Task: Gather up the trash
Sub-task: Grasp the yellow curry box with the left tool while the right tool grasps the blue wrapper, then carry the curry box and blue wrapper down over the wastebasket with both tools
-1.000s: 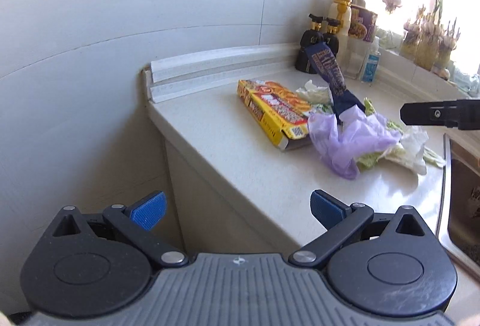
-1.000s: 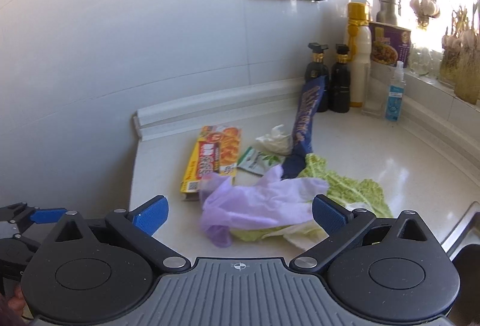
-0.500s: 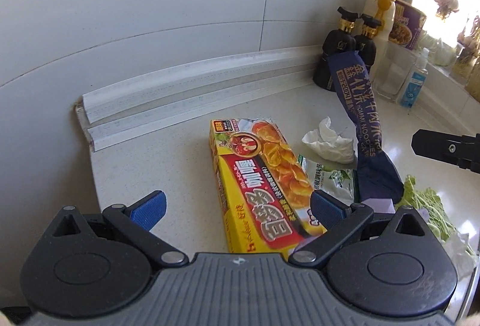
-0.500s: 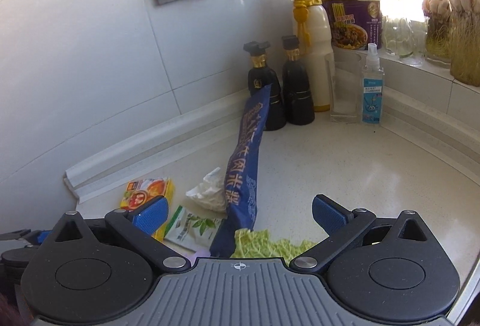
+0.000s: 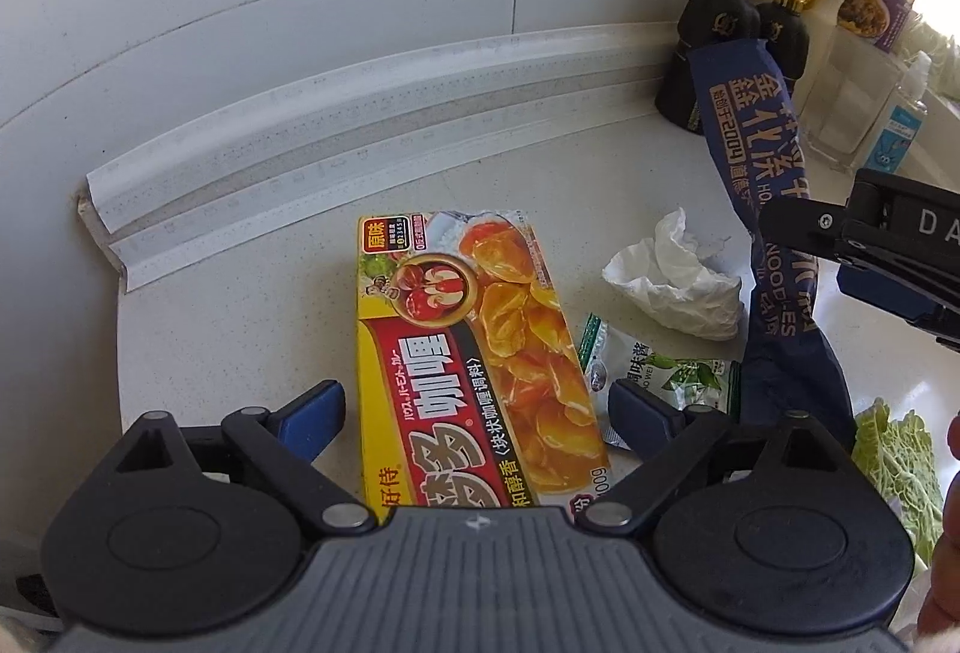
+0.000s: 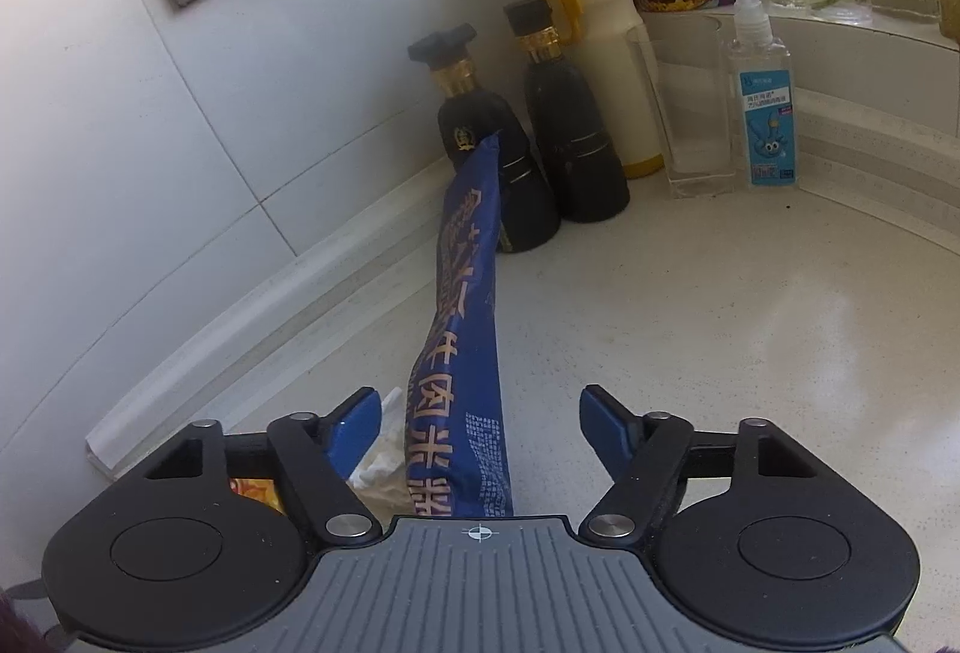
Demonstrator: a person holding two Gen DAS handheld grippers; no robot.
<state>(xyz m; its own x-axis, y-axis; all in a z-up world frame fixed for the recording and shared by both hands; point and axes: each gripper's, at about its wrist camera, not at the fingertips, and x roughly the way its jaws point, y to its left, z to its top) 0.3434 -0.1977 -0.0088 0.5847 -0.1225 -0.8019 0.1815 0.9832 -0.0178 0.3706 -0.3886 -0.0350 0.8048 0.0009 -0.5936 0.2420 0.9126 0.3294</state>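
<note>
The left gripper [image 5: 474,413], its jaws just closing yet not gripping, straddles one stiff, light curry box [image 5: 474,353] near the counter's [image 5: 240,353] back left corner: best pinched across its long edges. The right gripper [image 6: 477,422], narrowing but clear, brackets one soft, crinkly blue noodle packet [image 6: 465,353] leaning on two dark bottles [image 6: 498,161]; take its lower body.

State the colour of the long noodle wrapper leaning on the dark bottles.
Dark blue with gold lettering: the long noodle wrapper shows best in the right wrist view.
</note>
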